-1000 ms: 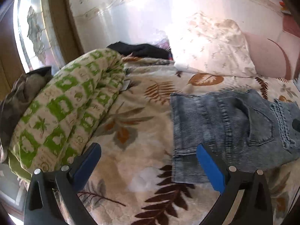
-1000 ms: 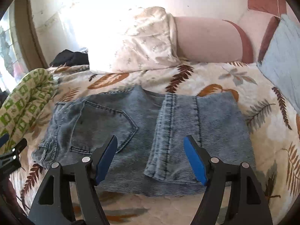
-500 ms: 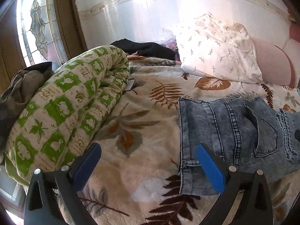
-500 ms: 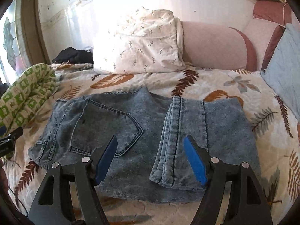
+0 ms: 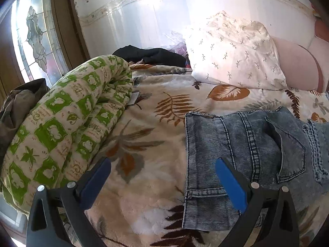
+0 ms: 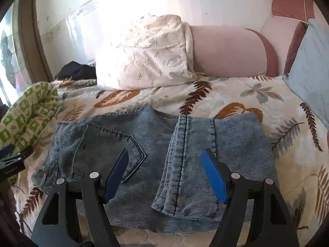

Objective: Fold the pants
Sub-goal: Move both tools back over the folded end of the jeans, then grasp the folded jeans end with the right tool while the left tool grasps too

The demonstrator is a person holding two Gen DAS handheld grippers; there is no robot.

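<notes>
Light blue denim pants (image 6: 156, 144) lie folded flat on the leaf-print blanket (image 6: 236, 96), with the leg hems laid over the seat. In the left wrist view the pants (image 5: 246, 144) show their waistband end and a back pocket. My right gripper (image 6: 165, 156) is open and empty, held above the pants' near edge. My left gripper (image 5: 162, 164) is open and empty, above the blanket at the pants' waistband side; its right finger overlaps the denim in view. The left gripper's tip also shows at the left edge of the right wrist view (image 6: 12, 158).
A rolled green-and-white quilt (image 5: 61, 127) lies left of the pants. A white patterned pillow (image 6: 144, 53) and a pink bolster (image 6: 228, 51) stand at the back wall. A black garment (image 5: 150, 55) lies behind the quilt. A light blue cushion (image 6: 310, 70) is at the right.
Both grippers have drawn back and up a little from the pants, so the pants sit lower and farther in view. Both stay open. The pants have not moved.
</notes>
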